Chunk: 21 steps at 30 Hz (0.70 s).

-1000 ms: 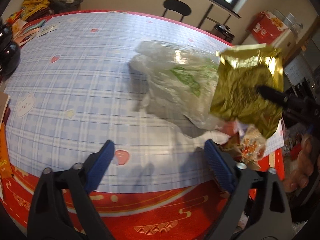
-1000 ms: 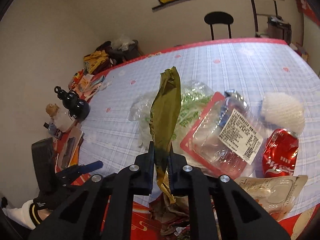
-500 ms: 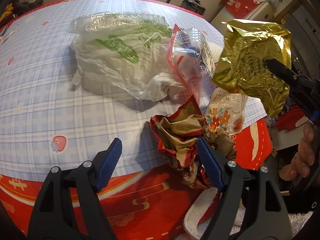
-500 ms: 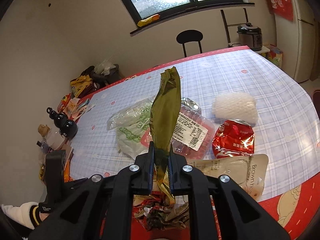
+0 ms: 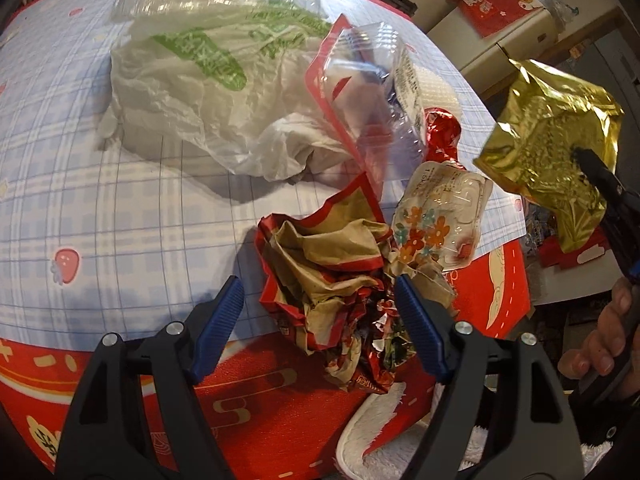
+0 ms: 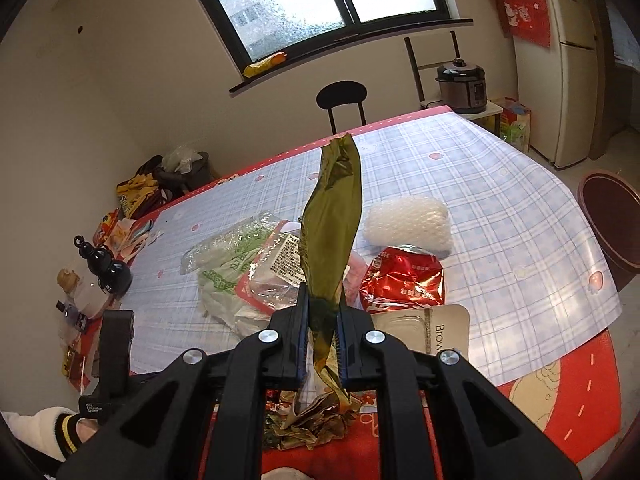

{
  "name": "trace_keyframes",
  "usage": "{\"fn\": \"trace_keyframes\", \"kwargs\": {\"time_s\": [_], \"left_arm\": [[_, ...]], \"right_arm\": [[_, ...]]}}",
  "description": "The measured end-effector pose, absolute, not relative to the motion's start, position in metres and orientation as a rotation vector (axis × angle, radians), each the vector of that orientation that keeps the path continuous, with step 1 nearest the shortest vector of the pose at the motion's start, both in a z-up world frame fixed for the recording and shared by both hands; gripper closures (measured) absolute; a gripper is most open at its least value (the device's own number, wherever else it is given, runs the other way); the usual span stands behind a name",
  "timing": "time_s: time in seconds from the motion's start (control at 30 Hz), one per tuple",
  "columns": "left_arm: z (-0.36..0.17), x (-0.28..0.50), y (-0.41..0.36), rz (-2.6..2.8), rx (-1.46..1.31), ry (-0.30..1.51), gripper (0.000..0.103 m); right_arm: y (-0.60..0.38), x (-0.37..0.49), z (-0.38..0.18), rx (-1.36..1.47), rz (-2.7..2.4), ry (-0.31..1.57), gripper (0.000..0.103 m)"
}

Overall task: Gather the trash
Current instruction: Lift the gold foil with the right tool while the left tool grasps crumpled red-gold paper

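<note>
Left gripper (image 5: 320, 316) now over crumpled wrapper (image 5: 332, 276), jaws spread

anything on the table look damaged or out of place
The red can is crushed flat beside the clear plastic tray. A crumpled red and brown wrapper hangs over the table edge. All of it is loose trash.

The wrinkled foil pouch (image 5: 550, 152) is shiny gold, olive seen edge-on. The table's plastic cloth (image 5: 120, 216) is a pale blue and white plaid dotted with pink strawberries, its border red with cream motifs. The thin plastic bag (image 5: 208, 92) is translucent white with green print. The crumpled paper wrapper (image 5: 332, 280) is tan and red. The crushed metal can (image 6: 404, 280) is red.
</note>
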<state>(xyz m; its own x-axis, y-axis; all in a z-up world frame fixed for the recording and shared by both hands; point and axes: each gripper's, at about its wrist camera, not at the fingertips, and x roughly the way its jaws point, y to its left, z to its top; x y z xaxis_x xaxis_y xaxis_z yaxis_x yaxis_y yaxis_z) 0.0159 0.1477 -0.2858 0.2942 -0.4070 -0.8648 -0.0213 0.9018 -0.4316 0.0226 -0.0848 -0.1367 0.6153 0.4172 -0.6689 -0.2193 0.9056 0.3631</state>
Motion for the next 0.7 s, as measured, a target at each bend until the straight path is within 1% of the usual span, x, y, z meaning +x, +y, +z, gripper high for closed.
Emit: {"fn": "trace_keyframes", "kwargs": {"time_s": [0.03,0.17,0.2,0.43,0.5,0.6,0.63,0.7], "left_arm": [[-0.289,0.016,0.149,-0.262,-0.411,1.264,0.027],[-0.302,0.017,0.149,-0.249,-0.458,1.303,0.037],[-0.305,0.017,0.148,-0.244,-0.464,1.313,0.038],[-0.314,0.02,0.136,-0.269,-0.485,1.335,0.038],[-0.318,0.02,0.132,-0.279,-0.505,1.339,0.042],[-0.315,0.018,0.136,-0.275,-0.512,1.325,0.05],[-0.312,0.017,0.138,-0.278,-0.515,1.318,0.057],[-0.303,0.015,0.146,-0.284,-0.505,1.3,0.057]], "right_arm": [[-0.088,0.022,-0.138,0.26,0.366,0.835,0.09],[-0.093,0.02,-0.141,0.267,0.355,0.845,0.09],[-0.092,0.019,-0.141,0.266,0.354,0.847,0.09],[-0.096,0.014,-0.146,0.254,0.348,0.859,0.09],[-0.096,0.013,-0.147,0.253,0.344,0.865,0.09],[-0.096,0.011,-0.147,0.252,0.341,0.868,0.09],[-0.096,0.01,-0.147,0.252,0.34,0.869,0.09],[-0.096,0.009,-0.146,0.254,0.34,0.868,0.09]]}}
